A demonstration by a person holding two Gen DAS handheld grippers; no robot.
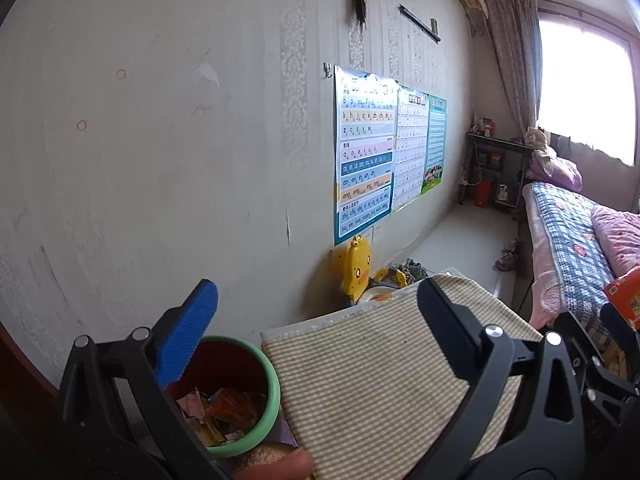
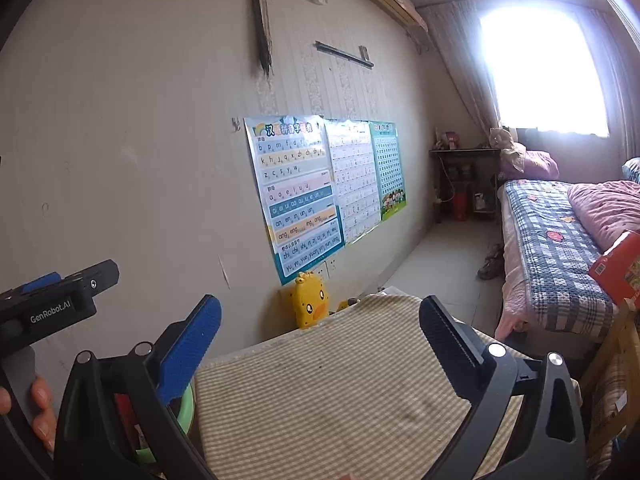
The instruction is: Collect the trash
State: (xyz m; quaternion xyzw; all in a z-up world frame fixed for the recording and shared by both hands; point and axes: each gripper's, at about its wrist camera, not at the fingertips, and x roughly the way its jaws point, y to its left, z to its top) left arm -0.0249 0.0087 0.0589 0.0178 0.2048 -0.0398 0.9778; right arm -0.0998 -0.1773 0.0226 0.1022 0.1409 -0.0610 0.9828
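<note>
A red trash bin with a green rim (image 1: 240,396) stands against the wall, left of a table with a striped cloth (image 1: 380,380). Several crumpled wrappers (image 1: 224,408) lie inside it. My left gripper (image 1: 316,320) is open and empty, above the bin and the cloth's left edge. In the right wrist view my right gripper (image 2: 320,332) is open and empty over the striped cloth (image 2: 320,400). The bin's green rim (image 2: 186,408) shows behind its blue finger (image 2: 188,352). The left gripper's body (image 2: 60,300) shows at the left edge.
A yellow duck toy (image 1: 356,268) leans against the wall behind the table. Posters (image 1: 368,152) hang on the wall. A bed with a checked quilt (image 2: 560,248) fills the right side. A red box (image 2: 620,268) lies on it. A shelf (image 2: 464,184) stands under the window.
</note>
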